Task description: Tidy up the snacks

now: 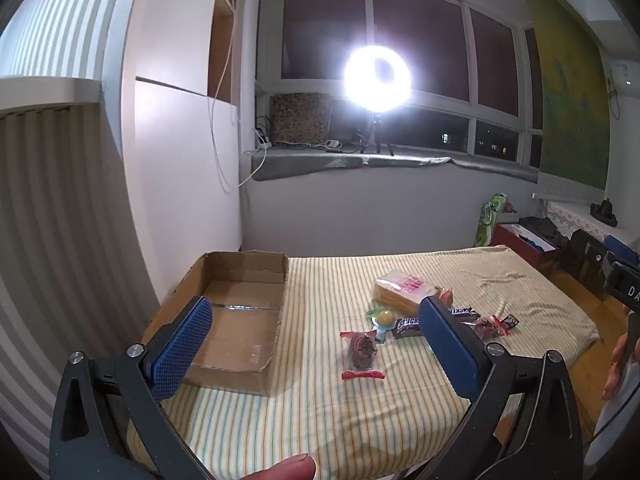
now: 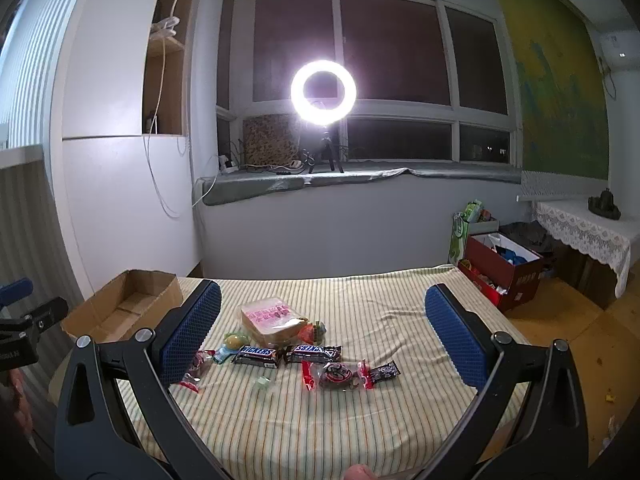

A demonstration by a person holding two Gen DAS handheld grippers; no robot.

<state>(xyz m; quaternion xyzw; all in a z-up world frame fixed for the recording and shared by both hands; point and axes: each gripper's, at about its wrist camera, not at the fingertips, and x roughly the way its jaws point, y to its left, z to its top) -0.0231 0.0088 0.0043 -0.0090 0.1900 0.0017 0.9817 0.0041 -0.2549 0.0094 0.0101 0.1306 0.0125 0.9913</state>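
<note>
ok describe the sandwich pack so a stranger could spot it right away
On the striped bedcover, right of the open cardboard box, lies a cluster of snacks. The sandwich pack sits at its far edge, nearest the window. It is the biggest, a clear bag with pink print; the rest are small wrapped sweets and dark bars.

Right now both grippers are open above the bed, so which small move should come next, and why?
Probably lower the right gripper onto a Snickers bar. Its jaws are open and empty, the snacks lie loose on the striped cover, and the cardboard box holds nothing yet. The left gripper is also open.
</note>
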